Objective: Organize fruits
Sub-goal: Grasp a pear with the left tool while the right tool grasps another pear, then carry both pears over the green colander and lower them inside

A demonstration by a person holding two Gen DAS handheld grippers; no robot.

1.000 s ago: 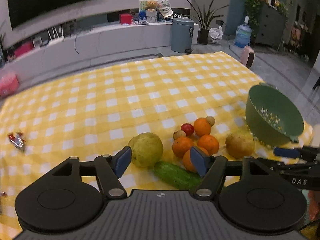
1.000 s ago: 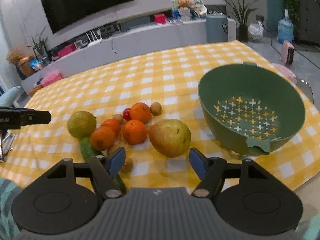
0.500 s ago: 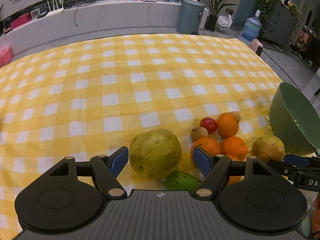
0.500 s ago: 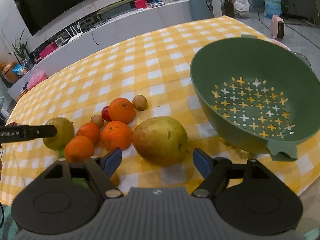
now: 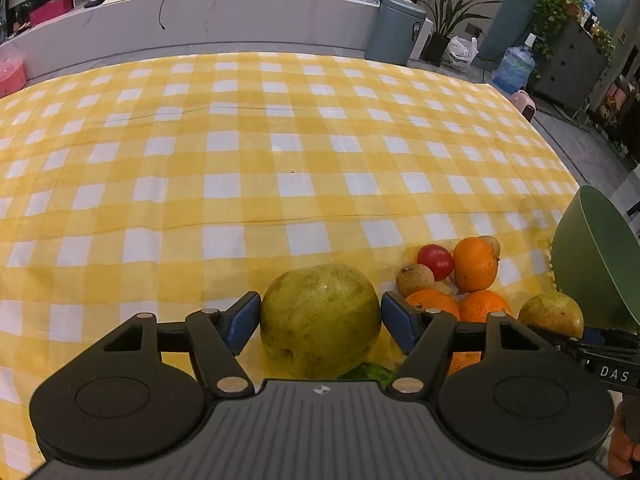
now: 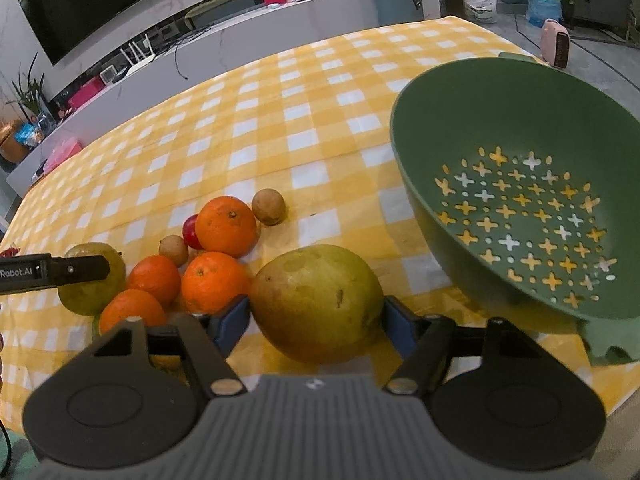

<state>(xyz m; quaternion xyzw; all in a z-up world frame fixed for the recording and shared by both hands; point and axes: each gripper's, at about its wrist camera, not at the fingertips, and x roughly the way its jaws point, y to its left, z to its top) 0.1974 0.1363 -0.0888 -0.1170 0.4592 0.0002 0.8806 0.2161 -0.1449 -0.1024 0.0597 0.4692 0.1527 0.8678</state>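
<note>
The left gripper [image 5: 320, 322] straddles a round green fruit [image 5: 320, 320] on the checked tablecloth [image 5: 240, 160], its jaws just closing, with the blue pads beside the skin but not yet clamped. The right gripper [image 6: 316, 322] brackets a pear [image 6: 316, 302] likewise, jaws just closing, still loose; oranges [image 6: 226, 226] lie at its ten o'clock, the green colander [image 6: 516, 184] at two o'clock.

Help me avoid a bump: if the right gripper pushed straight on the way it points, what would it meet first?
Likely the big yellow-green fruit between its closing pads, then the tablecloth. The green colander sits off to the side.
</note>
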